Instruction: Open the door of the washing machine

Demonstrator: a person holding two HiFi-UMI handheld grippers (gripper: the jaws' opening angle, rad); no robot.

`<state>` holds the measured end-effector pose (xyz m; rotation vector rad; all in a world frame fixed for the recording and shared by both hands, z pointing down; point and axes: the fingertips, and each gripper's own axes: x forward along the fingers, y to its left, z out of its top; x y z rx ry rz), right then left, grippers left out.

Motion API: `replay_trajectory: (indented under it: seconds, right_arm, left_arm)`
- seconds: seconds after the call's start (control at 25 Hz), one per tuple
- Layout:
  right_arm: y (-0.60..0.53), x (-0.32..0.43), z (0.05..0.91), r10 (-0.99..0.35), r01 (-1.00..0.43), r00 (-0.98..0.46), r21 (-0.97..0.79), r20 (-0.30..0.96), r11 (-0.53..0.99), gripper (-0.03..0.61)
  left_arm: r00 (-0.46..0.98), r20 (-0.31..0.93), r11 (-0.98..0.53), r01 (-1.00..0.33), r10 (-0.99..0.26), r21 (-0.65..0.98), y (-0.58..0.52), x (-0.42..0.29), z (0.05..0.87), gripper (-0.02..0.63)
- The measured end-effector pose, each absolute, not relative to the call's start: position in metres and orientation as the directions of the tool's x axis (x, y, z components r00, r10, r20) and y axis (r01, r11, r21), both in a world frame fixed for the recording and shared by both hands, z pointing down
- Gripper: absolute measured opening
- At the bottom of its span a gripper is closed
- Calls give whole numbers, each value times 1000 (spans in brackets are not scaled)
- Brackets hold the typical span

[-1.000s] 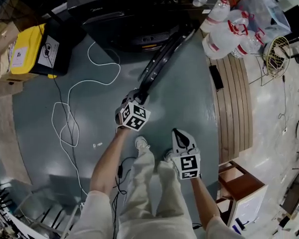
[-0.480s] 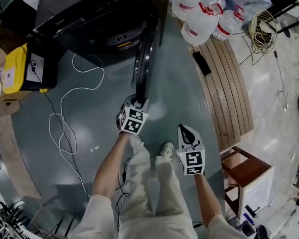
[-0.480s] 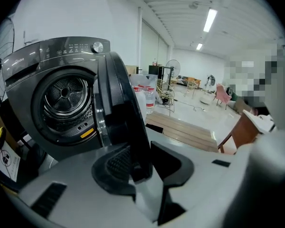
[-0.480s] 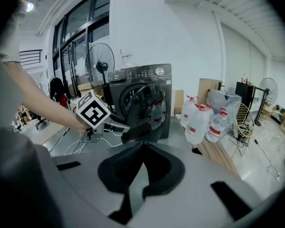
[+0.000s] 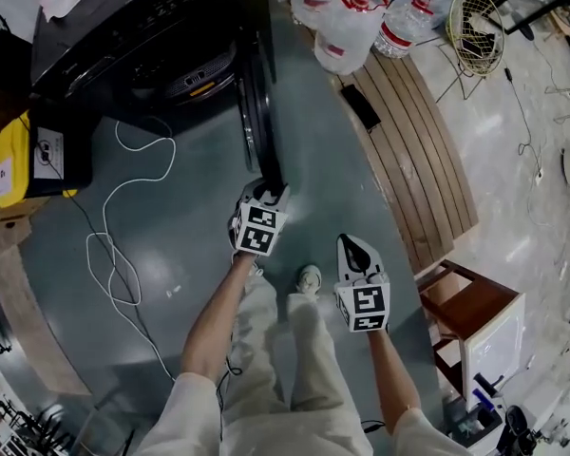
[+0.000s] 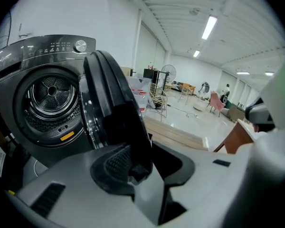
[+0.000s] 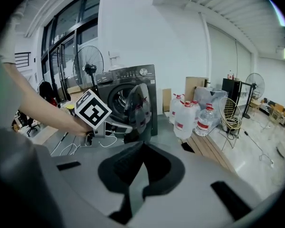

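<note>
Out in front of the washing machine (image 5: 123, 36), its round door (image 5: 256, 122) stands wide open. It sticks straight out from the machine's front, on the right side of the hole when I face the machine. Through the hole I can see the shiny drum (image 6: 50, 96).

My left gripper (image 5: 271, 193) is at the far edge of the door, the edge that is farthest from the machine. The door's dark edge sits between its two jaws. In the left gripper view the ribbed pad (image 6: 116, 161) lies right against the door, so the jaws are pinching it. They have just been opening a little, with the door edge between them.

My right gripper (image 5: 350, 247) is farther from the washing machine than the left one, and off to the right. It hangs over the grey floor (image 5: 342, 188) and points toward the machine. Its jaws are pressed together with nothing in them. It touches nothing.

Right of the washing machine stand some big water bottles (image 5: 347, 17). From them a strip of wooden boards (image 5: 413, 150) runs away from the machine along the floor. Left of the washing machine sits a yellow box (image 5: 9, 164). A white cable (image 5: 123, 207) curls on the floor in front of the machine, left of the door.
</note>
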<state>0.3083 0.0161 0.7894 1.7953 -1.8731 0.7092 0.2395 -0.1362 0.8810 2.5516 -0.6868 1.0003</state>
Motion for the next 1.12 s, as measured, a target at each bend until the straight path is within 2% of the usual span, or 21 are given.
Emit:
replay_trajectory:
  seconds: [0.48, 0.76, 0.96, 1.12]
  right_arm:
    - [47, 362, 789, -771, -997, -2, -62, 637, -49, -2]
    - [60, 379, 785, -775, -997, -11, -66, 631, -40, -2]
    - [57, 376, 780, -780, -997, -41, -72, 625, -5, -2]
    - [48, 365, 770, -786, -996, -82, -75, 613, 46, -2]
  left_arm:
    - [657, 692, -853, -510, -300, 115, -123, 317, 880, 130]
    - [644, 709, -853, -509, -288, 116, -115, 333, 880, 129]
    - [642, 711, -872, -482, -286, 85, -102, 326, 867, 83]
    - [663, 666, -846, -525, -342, 88, -93, 305, 842, 32]
